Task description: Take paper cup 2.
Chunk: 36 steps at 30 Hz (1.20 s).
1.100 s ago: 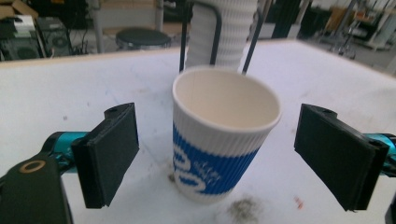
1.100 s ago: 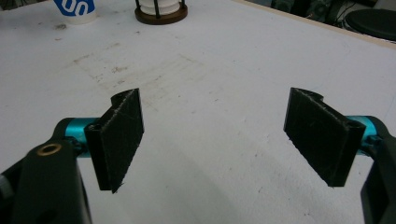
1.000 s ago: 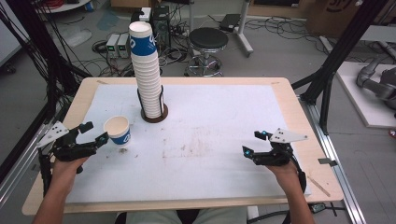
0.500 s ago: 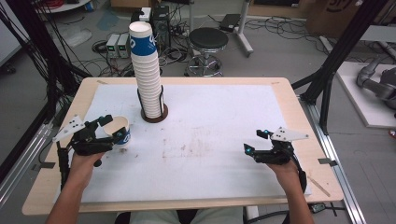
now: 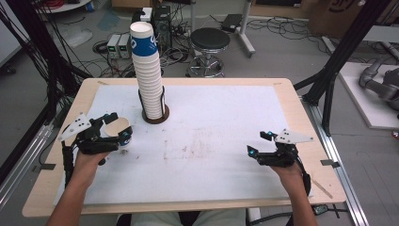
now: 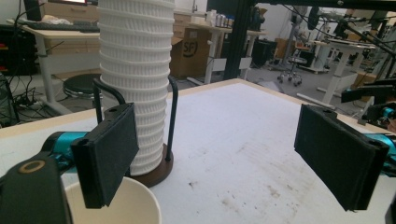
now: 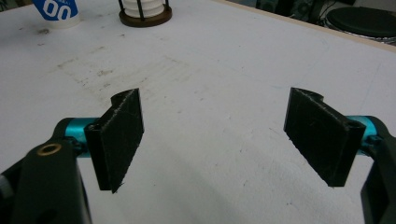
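Near the left edge of the table, the single paper cup stands upright with its mouth open to the ceiling, and the left gripper is right at it. In the left gripper view one black jaw hangs over the cup rim while the other stands far off to the side over bare white surface, so the jaws are spread wide and press on nothing; the cup is low and toward one jaw rather than centred in the gap. That offset is what the coming move turns on: to my eye, the gripper needs to shift sideways so the cup wall sits between the two pads before closing.

Beyond the cup, toward the far edge, rises the tall stack of cups in its round wooden holder, its long axis vertical. It lies just past and slightly to the right of the single cup, much nearer the left hand than the right.

By the right edge, the right gripper hovers with jaws apart and empty, pointing across the table, well away from both cup and stack.
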### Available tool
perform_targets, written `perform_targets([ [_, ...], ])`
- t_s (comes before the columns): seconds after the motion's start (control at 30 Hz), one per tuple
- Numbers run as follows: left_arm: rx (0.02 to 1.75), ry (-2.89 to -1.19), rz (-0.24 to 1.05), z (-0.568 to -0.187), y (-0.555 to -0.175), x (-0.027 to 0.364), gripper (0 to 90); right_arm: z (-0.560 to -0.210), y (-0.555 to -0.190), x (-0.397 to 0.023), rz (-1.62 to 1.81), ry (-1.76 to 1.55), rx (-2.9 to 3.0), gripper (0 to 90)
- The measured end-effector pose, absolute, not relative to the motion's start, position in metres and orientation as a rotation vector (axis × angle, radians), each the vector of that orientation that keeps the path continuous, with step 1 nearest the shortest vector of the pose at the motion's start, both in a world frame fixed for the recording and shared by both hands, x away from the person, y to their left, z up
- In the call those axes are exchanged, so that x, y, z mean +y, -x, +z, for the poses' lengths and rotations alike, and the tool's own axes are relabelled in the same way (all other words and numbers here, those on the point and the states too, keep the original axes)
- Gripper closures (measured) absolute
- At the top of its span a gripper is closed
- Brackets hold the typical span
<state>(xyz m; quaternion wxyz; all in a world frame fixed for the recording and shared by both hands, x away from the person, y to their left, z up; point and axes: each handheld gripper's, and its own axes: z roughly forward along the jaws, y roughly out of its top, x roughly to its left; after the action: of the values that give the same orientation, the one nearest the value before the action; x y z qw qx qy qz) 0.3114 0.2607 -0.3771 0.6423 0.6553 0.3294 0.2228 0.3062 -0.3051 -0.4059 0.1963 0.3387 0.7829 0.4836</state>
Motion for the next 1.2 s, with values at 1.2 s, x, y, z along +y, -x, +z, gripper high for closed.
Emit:
perform_targets([
  [1.2, 0.693, -1.580, 0.580, -0.230, -0.399, 0.233, 13.6, -0.411, -0.306, -0.302, 1.375, -0.923, 2.247, 20.5],
])
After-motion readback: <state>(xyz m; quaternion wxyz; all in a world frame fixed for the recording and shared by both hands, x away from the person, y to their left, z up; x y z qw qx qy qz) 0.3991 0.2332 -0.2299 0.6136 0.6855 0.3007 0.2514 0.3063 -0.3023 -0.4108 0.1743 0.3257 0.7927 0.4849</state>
